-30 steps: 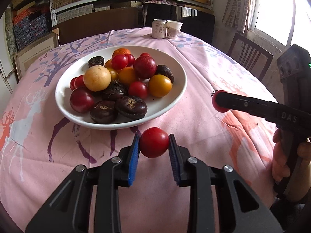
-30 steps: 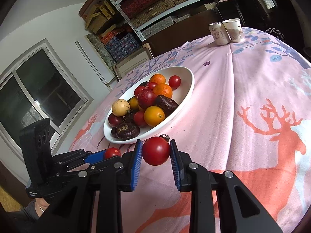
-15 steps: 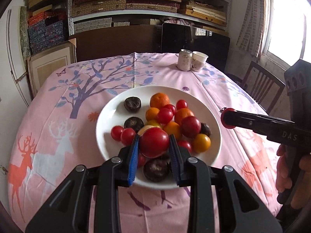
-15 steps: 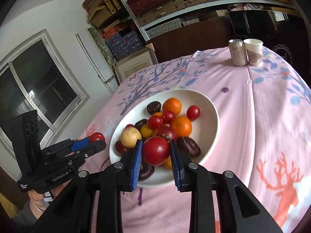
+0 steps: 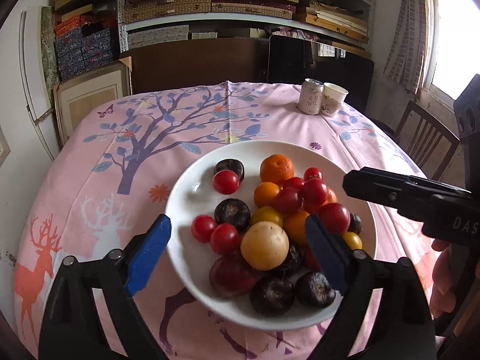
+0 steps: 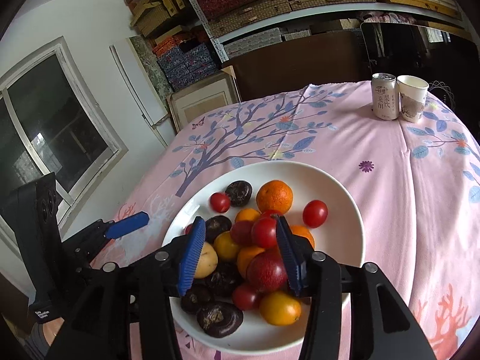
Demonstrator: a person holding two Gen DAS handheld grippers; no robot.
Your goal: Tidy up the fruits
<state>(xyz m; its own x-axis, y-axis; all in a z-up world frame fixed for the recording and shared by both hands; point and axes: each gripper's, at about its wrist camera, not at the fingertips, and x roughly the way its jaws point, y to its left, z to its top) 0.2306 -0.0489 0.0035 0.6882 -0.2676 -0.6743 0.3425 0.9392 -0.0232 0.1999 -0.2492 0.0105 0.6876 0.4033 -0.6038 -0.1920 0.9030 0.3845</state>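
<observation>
1. Two claws hover over the fruit. The left claw [image 5: 238, 241] is spread wide and holds nothing; its blue pads [image 5: 147, 255] straddle the near half of the white plate [image 5: 186, 198].
2. The right claw [image 6: 240, 250] is parted as well. A red tomato [image 6: 264, 232] sits between its pads, against the right-hand one; whether it is gripped or rests on the pile cannot be told, though the wide gap at its left suggests it is let go.
3. Nearest on the plate, at 6 o'clock, lie dark purple fruits [image 5: 271, 295] and a dark red plum [image 5: 231, 274].
4. At the centre a pale yellow round fruit [image 5: 264, 246] tops the heap, with small red tomatoes [image 5: 214, 234] at 9 o'clock of it.
5. Farther in, at 12 o'clock of the plate, sit an orange [image 5: 276, 168], one lone tomato [image 5: 225, 181] and another dark fruit [image 5: 229, 166].
6. Around the plate the pink printed surface [image 5: 120, 180] shows no loose fruit in either view; judged so, gathering is all but complete, and what is left seems only to draw both claws clear.
7. Farthest, at 1 o'clock on the surface, stand a drinks can [image 5: 312, 99] and a paper cup [image 5: 333, 99], touching; beyond are shelves [image 5: 240, 15] of stacked boxes.
</observation>
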